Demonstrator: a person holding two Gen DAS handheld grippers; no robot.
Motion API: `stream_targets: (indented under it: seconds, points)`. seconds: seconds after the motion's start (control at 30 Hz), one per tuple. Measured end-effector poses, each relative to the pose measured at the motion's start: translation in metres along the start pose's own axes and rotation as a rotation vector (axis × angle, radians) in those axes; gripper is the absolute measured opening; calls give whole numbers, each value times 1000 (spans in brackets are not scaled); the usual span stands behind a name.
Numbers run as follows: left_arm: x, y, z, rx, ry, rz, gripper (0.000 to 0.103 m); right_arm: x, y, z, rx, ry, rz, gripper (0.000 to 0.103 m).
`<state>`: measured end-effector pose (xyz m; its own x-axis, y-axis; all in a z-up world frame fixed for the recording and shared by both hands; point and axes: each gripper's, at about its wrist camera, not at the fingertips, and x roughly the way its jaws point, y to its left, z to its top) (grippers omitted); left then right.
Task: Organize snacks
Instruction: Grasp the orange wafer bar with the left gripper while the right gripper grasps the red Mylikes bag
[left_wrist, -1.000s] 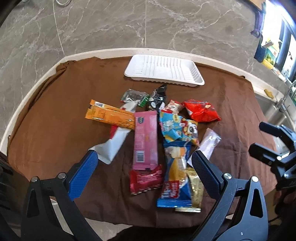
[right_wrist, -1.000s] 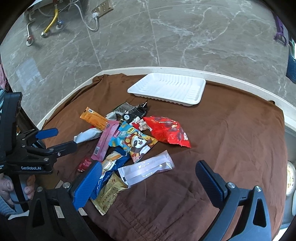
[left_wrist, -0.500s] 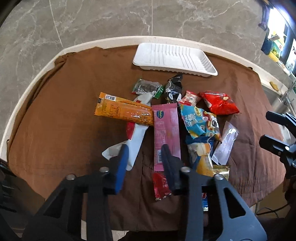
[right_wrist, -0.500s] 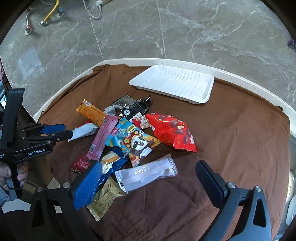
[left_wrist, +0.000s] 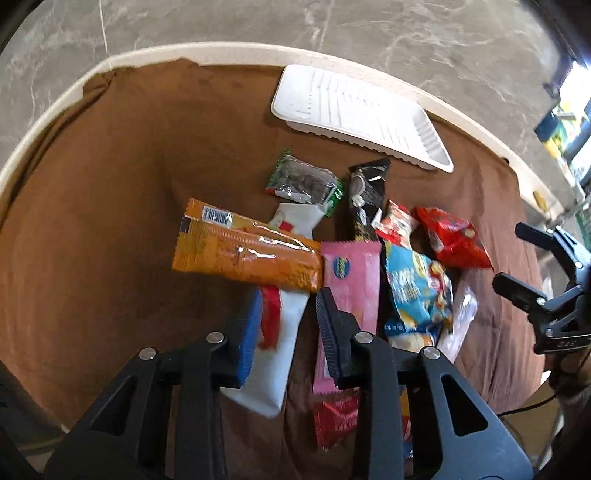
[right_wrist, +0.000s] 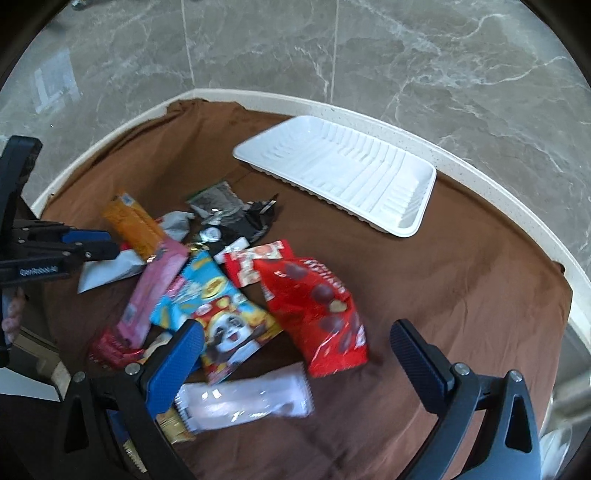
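Hanging over the near side of the snack pile, the left gripper (left_wrist: 286, 314) has its jaws pulled in to a small gap. A white packet with a red stripe (left_wrist: 275, 354) lies under that gap, but I cannot tell if the pads touch it, so the grip looks empty for now. The right gripper (right_wrist: 295, 352) has its jaws spread wide and holds nothing. It hangs above the red bag (right_wrist: 317, 317) and the clear wrapper (right_wrist: 243, 402).

All the snacks sit in a heap on the brown cloth (left_wrist: 110, 184). An orange bar (left_wrist: 243, 249) lies across the far end of the white packet, and a pink bar (left_wrist: 351, 288) lies just to its right. A blue panda bag (right_wrist: 221, 317) is in the middle. The white tray (right_wrist: 343, 173) waits at the far side with nothing in it.

I think these packets are light, soft and crinkly, and the shiny ones may slip. The chips inside could crush, so a gentle pinch is best. A good spot to grab is a flat sealed end or the middle of a long bar. The white packet may drag the orange bar along.

A second ago the left jaws were wide apart; now they are close together. Both grippers have come lower and closer to the pile. No snack has moved.
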<state>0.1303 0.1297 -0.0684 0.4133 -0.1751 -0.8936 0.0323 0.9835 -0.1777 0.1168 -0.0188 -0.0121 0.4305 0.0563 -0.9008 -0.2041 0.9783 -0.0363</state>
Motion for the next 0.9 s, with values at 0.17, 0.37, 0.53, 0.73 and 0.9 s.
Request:
stream_targets:
  seconds: [0.17, 0.37, 0.53, 0.73, 0.9]
  points:
    - [24, 13, 19, -45, 34, -39, 29, 20, 0, 12, -28, 44, -16, 103]
    - [45, 23, 48, -58, 34, -96, 29, 39, -2, 22, -20, 80, -20, 103]
    - [57, 27, 64, -96, 63, -195, 29, 50, -8, 25, -14, 108, -22, 103]
    - [64, 33, 69, -143, 71, -263, 29, 63, -13, 25, -18, 150, -21, 103]
    - [65, 21, 71, -96, 64, -225, 29, 69, -20, 24, 3, 170, -9, 102]
